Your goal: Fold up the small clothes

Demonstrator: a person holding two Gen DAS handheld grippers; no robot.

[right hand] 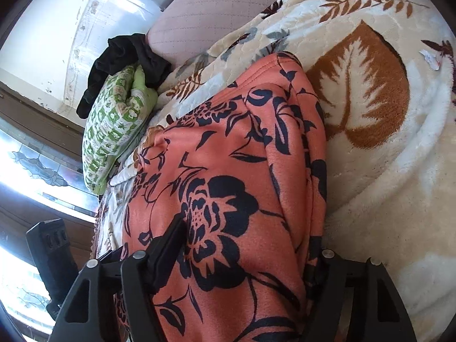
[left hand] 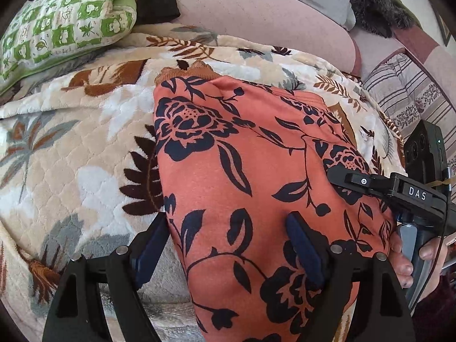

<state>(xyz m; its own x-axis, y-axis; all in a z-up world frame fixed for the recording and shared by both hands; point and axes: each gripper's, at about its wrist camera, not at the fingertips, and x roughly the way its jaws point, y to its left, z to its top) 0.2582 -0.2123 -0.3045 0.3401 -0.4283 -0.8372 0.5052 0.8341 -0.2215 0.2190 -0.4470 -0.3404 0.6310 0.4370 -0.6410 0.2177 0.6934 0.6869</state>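
Orange floral garment (left hand: 256, 185) folded on leaf-patterned blanket (left hand: 71, 148). Left claw (left hand: 230, 245) released, straddling its edge; right claw (right hand: 245, 259) released astride it. Green pillow (left hand: 65, 25) at ten o'clock.

A cream quilted blanket (left hand: 85, 131) with brown and grey leaf prints covers the surface. A green-and-white patterned pillow (left hand: 65, 28) lies at its far edge, touching a black cloth (right hand: 125, 57). Behind sit a pink cushion (left hand: 256, 20) and striped bedding (left hand: 407, 91).
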